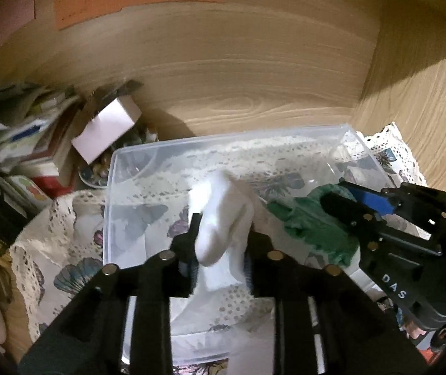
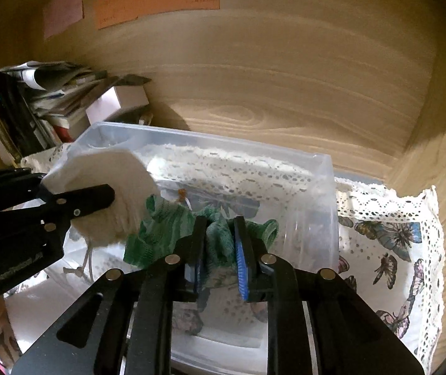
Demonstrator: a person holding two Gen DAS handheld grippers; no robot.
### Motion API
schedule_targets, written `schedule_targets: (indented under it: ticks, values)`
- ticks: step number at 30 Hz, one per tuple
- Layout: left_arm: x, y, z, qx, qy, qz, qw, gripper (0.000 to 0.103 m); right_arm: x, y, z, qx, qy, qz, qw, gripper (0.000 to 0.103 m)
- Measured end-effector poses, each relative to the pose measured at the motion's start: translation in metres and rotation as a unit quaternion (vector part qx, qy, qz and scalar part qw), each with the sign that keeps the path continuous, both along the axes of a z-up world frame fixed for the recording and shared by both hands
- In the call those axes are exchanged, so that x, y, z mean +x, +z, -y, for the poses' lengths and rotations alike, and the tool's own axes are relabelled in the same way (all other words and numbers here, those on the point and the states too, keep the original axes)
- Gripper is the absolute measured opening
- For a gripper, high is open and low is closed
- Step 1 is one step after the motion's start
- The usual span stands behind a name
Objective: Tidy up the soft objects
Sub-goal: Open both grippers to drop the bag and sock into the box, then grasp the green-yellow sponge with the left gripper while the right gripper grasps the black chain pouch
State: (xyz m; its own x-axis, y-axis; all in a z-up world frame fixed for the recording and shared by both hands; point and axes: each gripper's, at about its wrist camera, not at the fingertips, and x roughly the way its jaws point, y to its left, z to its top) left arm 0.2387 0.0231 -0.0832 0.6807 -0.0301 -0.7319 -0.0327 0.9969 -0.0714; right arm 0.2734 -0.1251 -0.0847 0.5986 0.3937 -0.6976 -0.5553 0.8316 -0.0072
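We have both grippers over the bin (image 1: 110,187) right now, each with a soft thing in its grip. The left gripper (image 1: 220,228) sits at lower centre of its own view, jaws pressed onto the white cloth (image 1: 223,218), which bulges up between them above the bin's open mouth. In the right wrist view that same white cloth (image 2: 104,187) shows at centre left, gripped by the left gripper (image 2: 110,197) coming in from the left edge.

The right gripper (image 2: 221,234), low in the middle of its frame, pinches the green cloth (image 2: 160,228) between its blue pads (image 2: 241,268); the fabric spills out to either side of the jaws. From the left wrist view the green cloth (image 1: 310,222) hangs at centre right, over the bin's right half, just beside the white one and perhaps touching it.

Under everything lies the lace-edged butterfly mat (image 2: 388,250), showing through the clear walls. A pile of papers (image 1: 29,131) sits at upper left, untouched.

So where are we? By our reckoning, both pieces are picked up and carried to the bin, but neither is released. The bin floor looks bare through the plastic, so we judge the putting-in itself is still ahead: lower, let go, pull clear
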Motion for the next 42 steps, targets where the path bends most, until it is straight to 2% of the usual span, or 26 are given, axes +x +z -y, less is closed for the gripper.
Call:
schedule_targets:
  ticks: [2, 7, 9, 15, 16, 18, 20, 23, 27, 34, 42]
  values:
    - [-0.003, 0.002, -0.002, -0.003, 0.003, 0.004, 1.0, 0.04, 0.0, -0.001, -0.001, -0.005, -0.001, -0.003, 1.0, 0.024]
    - [-0.018, 0.02, -0.005, -0.002, 0.004, 0.029, 0.9996, 0.054, -0.003, 0.004, 0.001, -0.001, 0.0, 0.0, 1.0, 0.041]
    - [-0.025, 0.029, -0.004, -0.004, 0.004, 0.042, 0.9991, 0.058, -0.006, 0.011, 0.003, 0.007, -0.001, 0.01, 1.0, 0.052]
    - [-0.05, 0.056, -0.007, -0.008, 0.004, 0.084, 0.9964, 0.071, -0.024, 0.039, 0.017, 0.041, -0.001, 0.046, 0.998, 0.069]
    - [-0.054, 0.059, -0.007, -0.007, 0.004, 0.091, 0.9958, 0.075, -0.029, 0.044, 0.021, 0.048, -0.001, 0.053, 0.997, 0.071]
    - [-0.068, 0.068, -0.008, -0.004, 0.007, 0.11, 0.9939, 0.082, -0.038, 0.054, 0.027, 0.057, -0.001, 0.066, 0.996, 0.082]
    - [-0.082, 0.076, -0.009, -0.002, 0.01, 0.129, 0.9916, 0.091, -0.048, 0.063, 0.033, 0.07, 0.002, 0.078, 0.995, 0.085]
    - [-0.102, 0.084, -0.011, 0.004, 0.012, 0.147, 0.989, 0.097, -0.063, 0.073, 0.042, 0.09, 0.01, 0.086, 0.992, 0.088]
    - [-0.121, 0.084, -0.014, 0.009, 0.016, 0.158, 0.9873, 0.1, -0.081, 0.08, 0.049, 0.104, 0.02, 0.098, 0.99, 0.103]
    - [-0.151, 0.063, -0.023, 0.022, 0.032, 0.145, 0.9887, 0.101, -0.114, 0.073, 0.053, 0.1, 0.028, 0.118, 0.988, 0.103]
    - [-0.169, 0.02, -0.036, 0.003, 0.051, 0.1, 0.9937, 0.101, -0.127, 0.035, 0.069, 0.093, -0.004, 0.07, 0.993, 0.103]
